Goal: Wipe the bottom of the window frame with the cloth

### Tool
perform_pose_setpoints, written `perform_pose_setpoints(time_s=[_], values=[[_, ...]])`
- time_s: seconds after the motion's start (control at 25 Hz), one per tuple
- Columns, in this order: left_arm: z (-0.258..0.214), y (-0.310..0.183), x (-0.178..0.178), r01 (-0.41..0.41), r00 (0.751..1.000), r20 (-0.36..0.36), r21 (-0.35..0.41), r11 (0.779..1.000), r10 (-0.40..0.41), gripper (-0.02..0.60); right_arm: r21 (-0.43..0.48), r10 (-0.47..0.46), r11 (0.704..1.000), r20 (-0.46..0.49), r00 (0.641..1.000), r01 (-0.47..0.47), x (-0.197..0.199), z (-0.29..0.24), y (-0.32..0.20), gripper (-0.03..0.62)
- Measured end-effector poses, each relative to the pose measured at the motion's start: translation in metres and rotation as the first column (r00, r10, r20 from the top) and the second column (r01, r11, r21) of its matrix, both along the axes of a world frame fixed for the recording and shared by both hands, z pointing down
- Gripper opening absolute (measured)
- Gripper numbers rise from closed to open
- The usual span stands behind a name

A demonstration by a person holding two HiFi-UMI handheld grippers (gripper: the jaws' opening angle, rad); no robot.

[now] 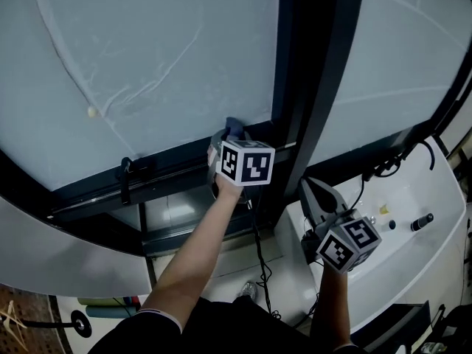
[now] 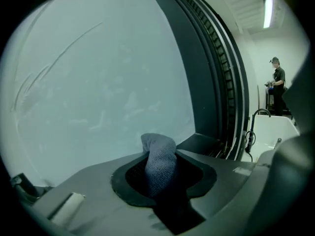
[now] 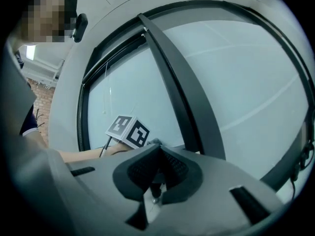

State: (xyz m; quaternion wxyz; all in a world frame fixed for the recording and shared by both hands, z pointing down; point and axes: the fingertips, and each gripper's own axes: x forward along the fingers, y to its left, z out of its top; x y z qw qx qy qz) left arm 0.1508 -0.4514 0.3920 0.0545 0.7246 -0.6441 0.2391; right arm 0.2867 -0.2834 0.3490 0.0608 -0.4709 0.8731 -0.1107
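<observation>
Left gripper (image 2: 160,176): its 2 dark, dimple-textured pads are closed on the cloth (image 2: 159,157), a grey-blue fine-knit fabric bunched into 1 rounded upright fold that projects past the jaw tips. In the head view the cloth sits at the bottom rail of the window frame (image 1: 177,169), a dark ribbed profile, just beside the vertical mullion (image 1: 310,72). The gripper hides any contact between cloth and rail. Right gripper (image 3: 157,167): jaws together, holding nothing, well apart from the rail. Glass pane (image 1: 147,50): pale, frosted, with curved streaks.
</observation>
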Motion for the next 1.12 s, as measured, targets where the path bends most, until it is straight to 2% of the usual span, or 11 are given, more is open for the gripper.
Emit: perform_pose_setpoints(time_s=[0.32,0.64,0.84,1.12], values=[[-0.001,-0.016,0.074,-0.11,0.993,-0.033,-0.014,0.994,0.11,0.127,-0.014,0.104,0.994,0.013,0.994,-0.104,0.053,0.003,0.0,0.0],[0.001,-0.018,0.082,-0.114,0.993,-0.029,-0.005,0.994,0.113,0.126,-0.027,0.126,0.992,0.003,0.992,-0.126,0.065,0.005,0.005,0.0],[-0.001,-0.012,0.057,-0.089,0.996,-0.027,-0.001,0.996,0.089,0.126,-0.027,0.098,0.995,-0.002,0.995,-0.098,0.051,0.005,0.006,0.0],[0.001,0.005,-0.026,0.025,0.999,-0.044,-0.012,1.0,-0.025,0.126,-0.022,-0.016,1.0,-0.016,1.0,0.016,-0.004,0.001,0.002,0.0]])
